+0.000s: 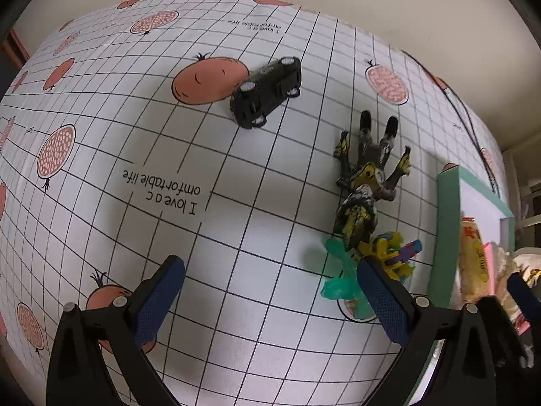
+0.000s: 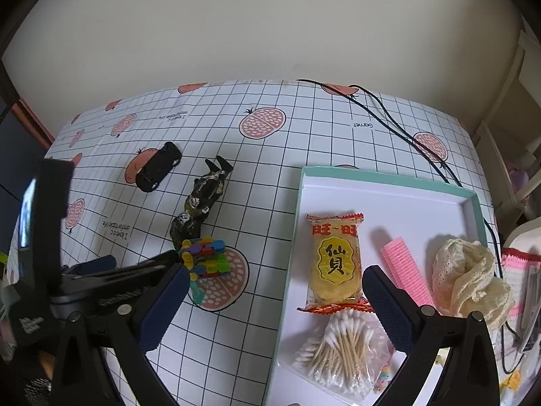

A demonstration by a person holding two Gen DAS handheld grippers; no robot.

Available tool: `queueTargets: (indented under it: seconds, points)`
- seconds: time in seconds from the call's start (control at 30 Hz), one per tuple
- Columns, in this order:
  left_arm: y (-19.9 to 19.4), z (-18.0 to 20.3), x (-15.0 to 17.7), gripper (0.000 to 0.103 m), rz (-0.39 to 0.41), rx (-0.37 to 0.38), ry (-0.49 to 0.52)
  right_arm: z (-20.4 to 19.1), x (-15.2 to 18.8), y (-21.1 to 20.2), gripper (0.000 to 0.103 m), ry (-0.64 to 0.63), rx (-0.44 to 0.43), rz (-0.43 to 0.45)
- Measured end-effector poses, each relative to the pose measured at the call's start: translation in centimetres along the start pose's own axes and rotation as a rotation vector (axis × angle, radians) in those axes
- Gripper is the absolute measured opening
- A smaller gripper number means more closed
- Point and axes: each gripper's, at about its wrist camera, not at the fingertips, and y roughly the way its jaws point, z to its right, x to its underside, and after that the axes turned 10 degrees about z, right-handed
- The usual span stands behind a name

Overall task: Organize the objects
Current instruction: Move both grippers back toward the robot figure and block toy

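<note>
Left wrist view shows the left gripper (image 1: 270, 291) hovering over the table (image 1: 236, 355), its blue-padded fingers (image 1: 159, 301) spread wide and holding nothing. Just ahead of the right-hand finger lies the block toy (image 1: 392, 253), a knobbly cluster of hard, bright plastic pieces with a translucent green part, touching the foot of a dark, yellow-streaked monster figure (image 1: 365, 182) that lies flat, its long axis running away from the camera. Farther off, a glossy black toy car (image 1: 267, 91) rests alone, angled across the grid cloth. The left gripper is clearly the nearer one to these three loose toys. Right wrist view has the right gripper (image 2: 275, 299) released as well, poised over the teal-rimmed tray (image 2: 389, 176), which already holds a crinkly snack packet (image 2: 334, 260), a ribbed pink roller (image 2: 405, 274), cream lace (image 2: 470, 277) and a bag of cotton swabs (image 2: 341, 352). A likely next pick is the block toy, off to the left gripper's right.
</note>
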Motion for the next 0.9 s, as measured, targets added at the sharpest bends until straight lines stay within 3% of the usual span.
queueTargets:
  seconds: [0.27, 0.5, 0.9]
  points:
    - [0.3, 0.9, 0.6, 0.102, 0.013, -0.045, 0.057, -0.2, 0.0, 0.0, 0.103, -0.008, -0.001, -0.001]
    - [0.1, -0.6, 0.6, 0.102, 0.019, -0.121, 0.062, -1.0, 0.1, 0.5, 0.103, -0.019, -0.027, 0.001]
    - [-0.6, -3.4, 0.2, 0.101, 0.038, -0.183, 0.042, -3.3, 0.4, 1.7, 0.103, -0.048, -0.082, 0.020]
